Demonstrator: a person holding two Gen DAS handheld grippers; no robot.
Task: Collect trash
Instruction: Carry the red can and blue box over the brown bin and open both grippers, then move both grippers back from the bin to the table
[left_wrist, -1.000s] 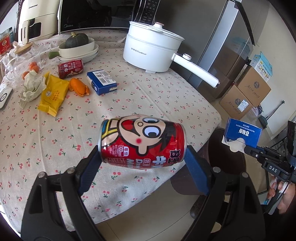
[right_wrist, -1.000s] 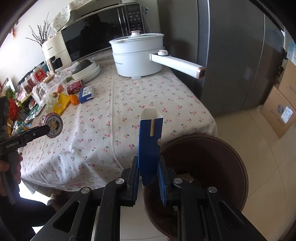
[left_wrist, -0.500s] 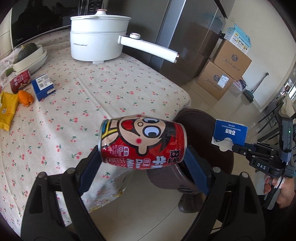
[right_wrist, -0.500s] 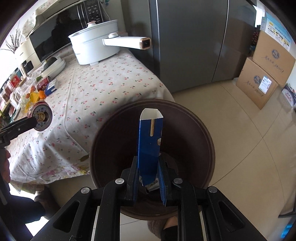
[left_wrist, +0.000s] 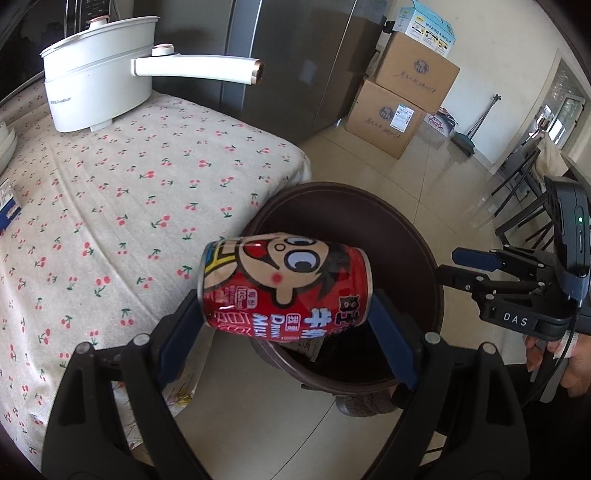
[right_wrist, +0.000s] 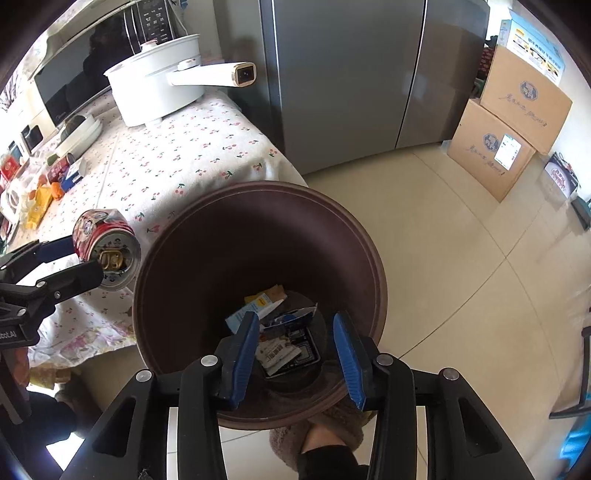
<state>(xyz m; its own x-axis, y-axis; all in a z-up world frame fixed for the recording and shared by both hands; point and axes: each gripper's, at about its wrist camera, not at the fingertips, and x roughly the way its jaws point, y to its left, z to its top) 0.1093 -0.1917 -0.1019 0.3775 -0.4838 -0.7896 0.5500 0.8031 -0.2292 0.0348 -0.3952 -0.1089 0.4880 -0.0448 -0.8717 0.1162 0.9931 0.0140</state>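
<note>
My left gripper (left_wrist: 286, 321) is shut on a red milk can (left_wrist: 286, 290) with a cartoon face, held sideways just over the near rim of the round brown trash bin (left_wrist: 417, 236). In the right wrist view the can (right_wrist: 107, 254) hangs left of the bin (right_wrist: 207, 236). My right gripper (right_wrist: 297, 341) is open and empty above the bin's mouth; it also shows in the left wrist view (left_wrist: 476, 267). The blue carton (right_wrist: 291, 319) lies among other wrappers at the bin's bottom.
The cherry-print table (left_wrist: 110, 177) stands left of the bin, with a white long-handled pot (left_wrist: 99, 92). More packets and a can (right_wrist: 55, 177) lie at the table's far end. A grey fridge (right_wrist: 351, 74) and stacked cardboard boxes (right_wrist: 509, 122) stand behind.
My right gripper opened and the blue carton dropped into the bin. My left gripper carried the can from over the table to the bin's rim.
</note>
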